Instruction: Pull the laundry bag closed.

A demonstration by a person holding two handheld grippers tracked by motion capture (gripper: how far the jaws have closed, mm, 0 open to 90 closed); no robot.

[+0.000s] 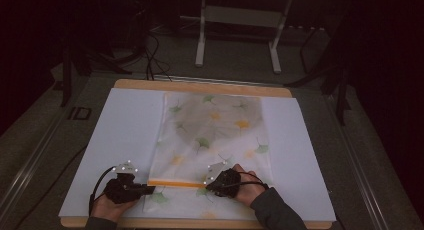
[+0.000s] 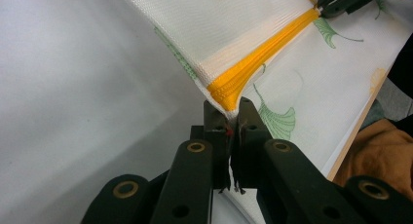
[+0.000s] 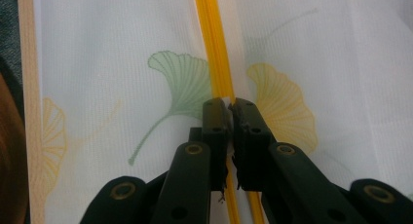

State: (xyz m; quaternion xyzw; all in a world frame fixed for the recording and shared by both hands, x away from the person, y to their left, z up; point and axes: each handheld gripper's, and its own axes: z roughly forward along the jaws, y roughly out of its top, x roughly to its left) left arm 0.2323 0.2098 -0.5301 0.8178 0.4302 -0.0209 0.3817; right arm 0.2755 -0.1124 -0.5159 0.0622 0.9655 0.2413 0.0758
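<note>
White pouch [image 1: 215, 135] with green and yellow ginkgo leaves, orange-yellow zipper [image 1: 175, 183], black grippers

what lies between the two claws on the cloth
A stretch of the orange zipper runs from the left claw to the right claw across the leaf-print cloth, seen in the high view.

The cloth bag [image 1: 215, 135] lay mid-surface on a sheet [image 1: 120, 140], w/ its zipper [image 1: 175, 183] along the near edge. Left claw [image 1: 150, 189] sat at the zipper's left end, right claw [image 1: 206, 185] further right along it.
</note>
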